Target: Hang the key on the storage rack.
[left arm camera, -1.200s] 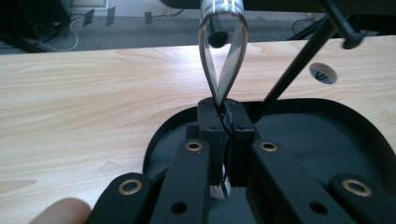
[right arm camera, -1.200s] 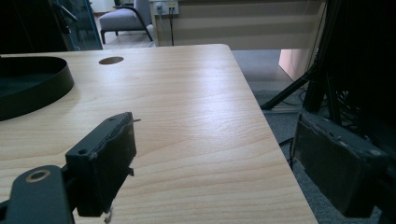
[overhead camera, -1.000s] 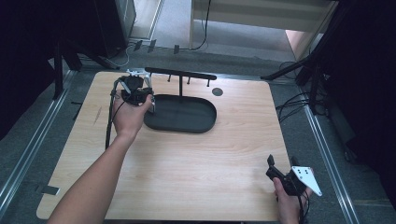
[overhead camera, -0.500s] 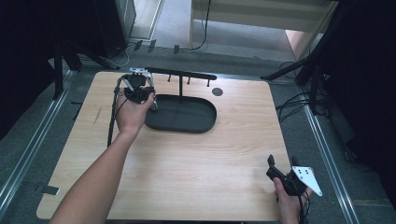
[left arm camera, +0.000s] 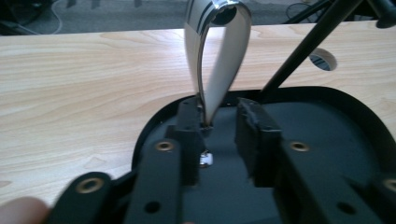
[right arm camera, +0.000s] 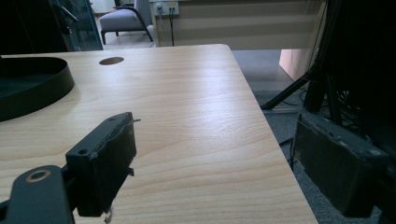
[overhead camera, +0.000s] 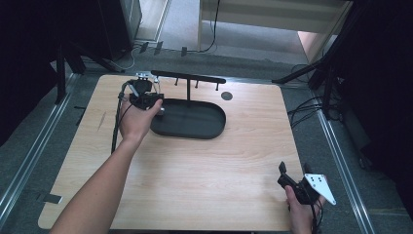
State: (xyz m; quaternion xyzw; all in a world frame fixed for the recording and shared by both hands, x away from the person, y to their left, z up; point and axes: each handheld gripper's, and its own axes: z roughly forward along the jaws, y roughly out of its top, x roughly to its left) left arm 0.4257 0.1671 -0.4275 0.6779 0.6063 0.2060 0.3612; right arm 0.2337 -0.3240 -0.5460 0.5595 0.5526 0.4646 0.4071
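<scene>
- The left gripper (left arm camera: pixel 219 116) is standing with its jaws parted over the left end of a black oval tray (left arm camera: pixel 327 121). A pale looped strip (left arm camera: pixel 219 70) with a shiny metal bend at its top is rising upright between them.
- The strip's lower end is leaning against the inner face of the jaw on the left in the left gripper view. The other jaw is staying clear of it, so the gripper is released rather than pinching.
- From the high view, the left hand (overhead camera: pixel 136 122) is holding this gripper (overhead camera: pixel 146 95) at the tray's (overhead camera: pixel 195 131) far-left rim, just beside a black rack (overhead camera: pixel 187 77) with a crossbar and small pegs.
- The right gripper (right arm camera: pixel 215 135) is hanging wide open, gripping nothing, with bare wood showing between its jaws.
- The right hand (overhead camera: pixel 302 209) is holding that gripper (overhead camera: pixel 287 175) at the near right corner of the wooden table (overhead camera: pixel 195 185), well apart from the tray.
- A round hole (overhead camera: pixel 226 95) is showing in the tabletop beyond the tray.
</scene>
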